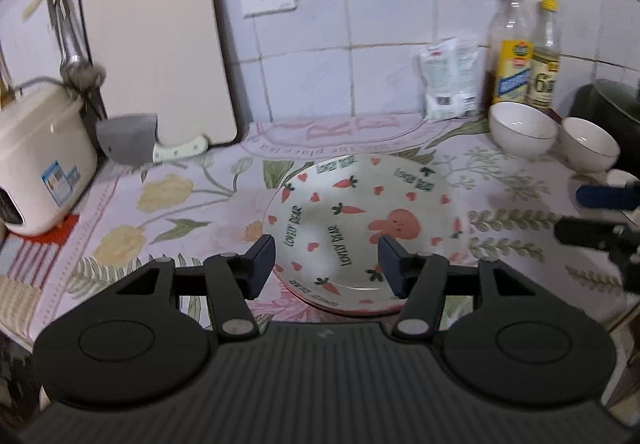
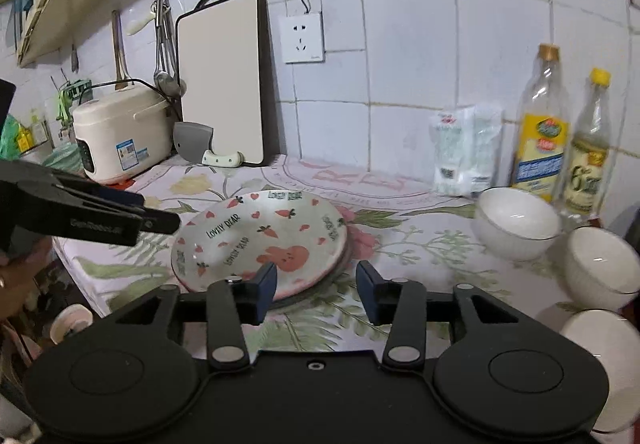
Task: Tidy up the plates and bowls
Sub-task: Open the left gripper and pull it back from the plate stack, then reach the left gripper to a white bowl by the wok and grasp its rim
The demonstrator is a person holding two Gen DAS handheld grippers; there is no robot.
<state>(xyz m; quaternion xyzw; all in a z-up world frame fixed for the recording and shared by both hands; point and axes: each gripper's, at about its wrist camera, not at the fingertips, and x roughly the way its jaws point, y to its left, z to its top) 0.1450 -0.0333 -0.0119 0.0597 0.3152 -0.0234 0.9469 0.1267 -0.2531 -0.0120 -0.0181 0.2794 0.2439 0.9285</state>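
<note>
A white plate with carrots, hearts and a pink bunny (image 1: 360, 220) lies on top of another plate on the floral cloth; it also shows in the right wrist view (image 2: 260, 244). My left gripper (image 1: 326, 264) is open and empty just above the plate's near rim. My right gripper (image 2: 316, 290) is open and empty near the plate's right near edge. Two white bowls (image 1: 520, 128) (image 1: 588, 144) stand at the back right. The right wrist view shows three white bowls (image 2: 516, 222) (image 2: 600, 264) (image 2: 608, 360) on the right.
A rice cooker (image 1: 40, 160), a cutting board (image 1: 160, 44) and a cleaver (image 1: 132, 140) stand at the back left. Two bottles (image 1: 512, 48) (image 1: 544, 56) and a white packet (image 1: 448, 80) stand by the tiled wall. The counter's edge runs at the right.
</note>
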